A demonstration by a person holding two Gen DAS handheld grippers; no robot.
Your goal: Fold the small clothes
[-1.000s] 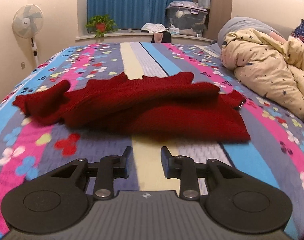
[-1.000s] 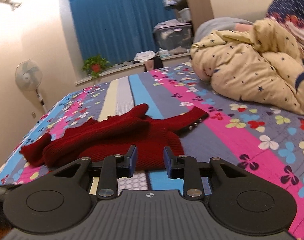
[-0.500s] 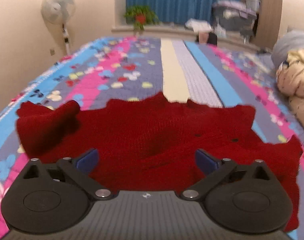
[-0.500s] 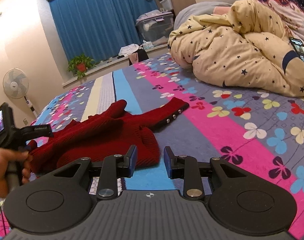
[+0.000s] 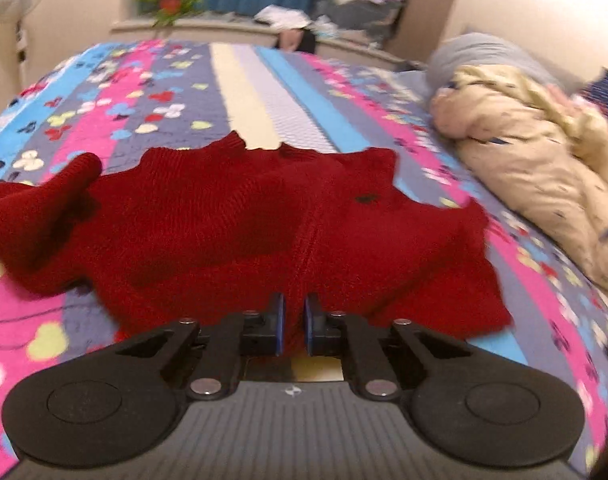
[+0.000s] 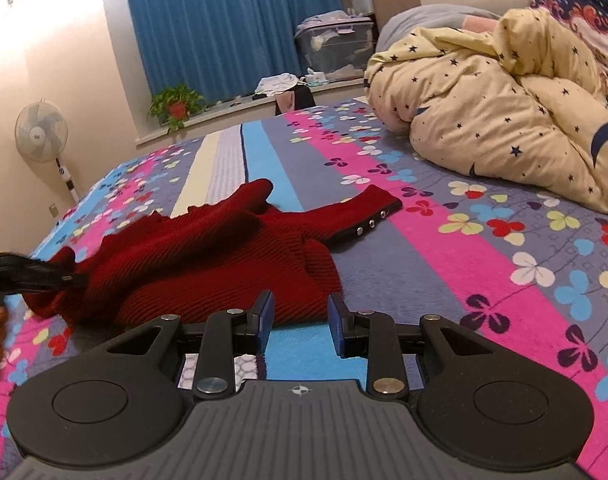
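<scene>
- The red knit sweater (image 5: 264,232) lies rumpled on the striped, flowered bedspread (image 6: 484,264), well apart from the star-print duvet (image 6: 504,120) heaped further up the bed.
- The left gripper (image 5: 294,322) has just closed its jaws on the sweater's near hem, with red knit pinched between the blue pads; this looks like the first grasp of a fold.
- The right gripper (image 6: 300,322) hovers just short of the sweater's near edge, jaws partly apart with nothing between them, only bedspread below.
- One sleeve, with its studded cuff (image 6: 374,222), stretches out from the sweater towards the duvet; the other bunches on the sweater's far side.
- Next, the right gripper probably needs a matching hold on the hem beside it, so both hands can lift and spread the sweater flat before folding.
</scene>
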